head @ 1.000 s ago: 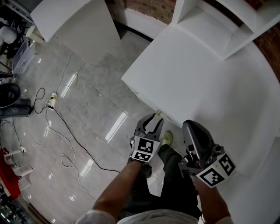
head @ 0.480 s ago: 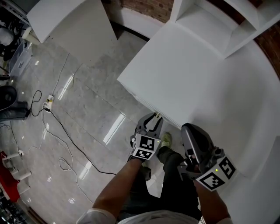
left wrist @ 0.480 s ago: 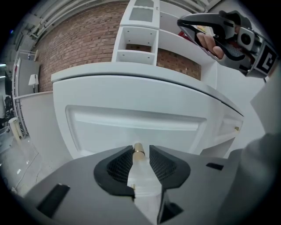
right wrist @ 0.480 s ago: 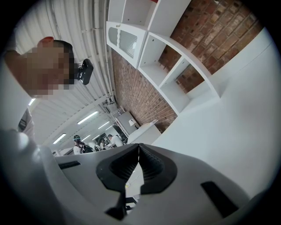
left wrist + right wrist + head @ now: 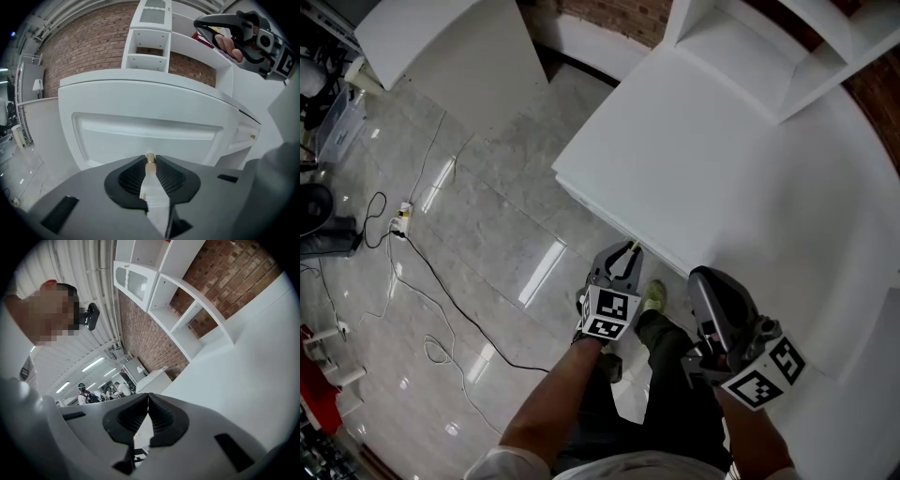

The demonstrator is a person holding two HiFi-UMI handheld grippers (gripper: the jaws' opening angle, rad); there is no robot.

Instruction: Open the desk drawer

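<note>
**Left hand-held gripper on drawer knob, drawer still shut**

Left hand-held gripper (image 5: 150, 163): jaws have just been closing and are now narrow, tips pinched on the small brass knob (image 5: 150, 157) of the drawer (image 5: 145, 133). The gripper points slightly downward at the drawer front.

Drawer: white recessed front, directly under the edge of the white bench (image 5: 722, 169), on the side facing the person. It sits flush and is not pulled out. In the head view nothing sticks out past the bench edge.

Right hand-held gripper (image 5: 148, 398): jaws together at the tips with nothing between them. It is held over the bench top, to the right of the left gripper and apart from the drawer.

Surroundings: white shelves (image 5: 787, 56) at the back of the bench against a brick wall (image 5: 93, 51). Black cables (image 5: 441, 281) trail across the glossy grey floor (image 5: 487, 234) to the left.
</note>
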